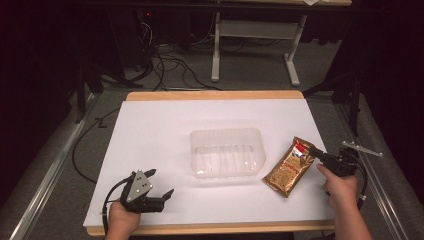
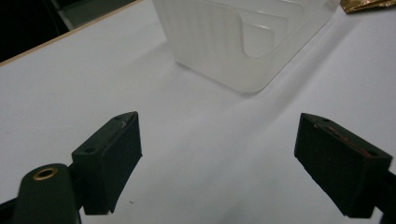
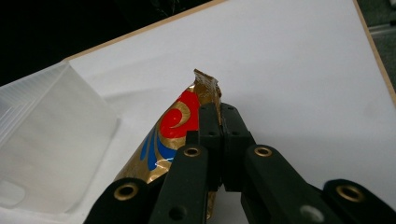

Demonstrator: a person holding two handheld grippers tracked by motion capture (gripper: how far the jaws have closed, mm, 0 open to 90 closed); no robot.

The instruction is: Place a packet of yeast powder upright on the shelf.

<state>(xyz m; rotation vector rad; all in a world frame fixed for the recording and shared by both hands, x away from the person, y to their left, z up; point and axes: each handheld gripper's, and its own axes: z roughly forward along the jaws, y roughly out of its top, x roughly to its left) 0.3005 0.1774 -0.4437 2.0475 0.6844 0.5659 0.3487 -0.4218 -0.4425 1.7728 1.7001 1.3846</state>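
A gold foil snack packet (image 1: pixel 290 167) with a red and blue mark lies on the white table right of a clear plastic tray (image 1: pixel 227 152). My right gripper (image 1: pixel 315 151) is shut on the packet's upper right edge; in the right gripper view the jaws pinch the foil (image 3: pixel 182 126) near its crimped end, with the gripper (image 3: pixel 219 114) lifting that end slightly. My left gripper (image 1: pixel 161 184) rests near the table's front left, open, with nothing between its pads (image 2: pixel 116 154). In the left gripper view the tray (image 2: pixel 243 42) stands ahead of it.
The white table surface (image 1: pixel 150 130) has a wooden edge at front and back. A cable trails from the left gripper off the table's left side. Beyond the table stand a desk frame (image 1: pixel 260 45) and loose cables on the floor.
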